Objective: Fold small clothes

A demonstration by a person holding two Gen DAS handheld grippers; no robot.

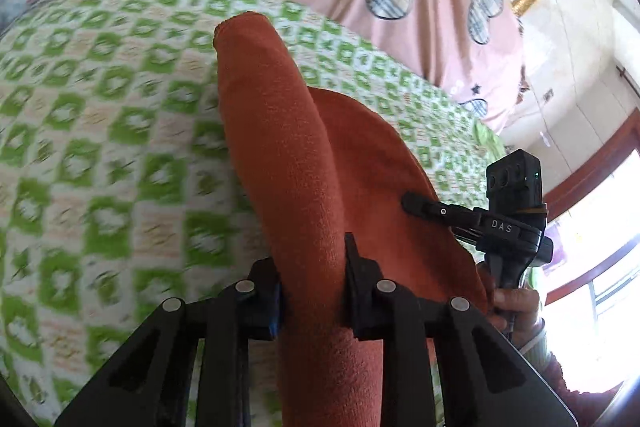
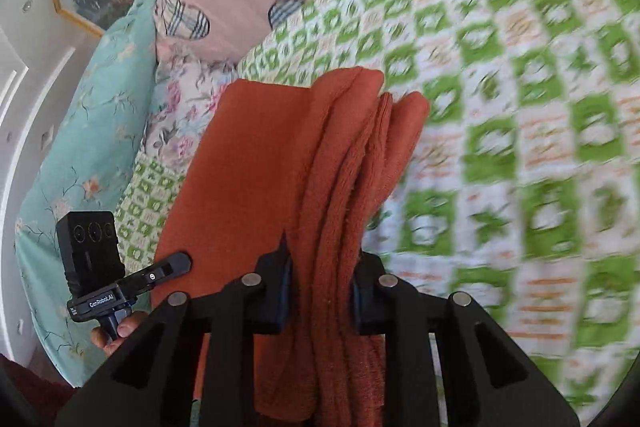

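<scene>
Both clamped: left gripper (image 1: pixel 312 291) pinches a rolled edge of the rust cloth (image 1: pixel 280 147) at centre frame; right gripper (image 2: pixel 322 291) grips stacked layers. Cloth hangs over the green checked blanket (image 1: pixel 100 107). Risk: layers slip apart if I pull unevenly.

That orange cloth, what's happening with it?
A person is folding it with two hand-held grippers. The left gripper is shut on one bunched end of the orange cloth, and the right gripper is shut on several stacked layers. The cloth is held between them over a bed with a green checked blanket.
</scene>
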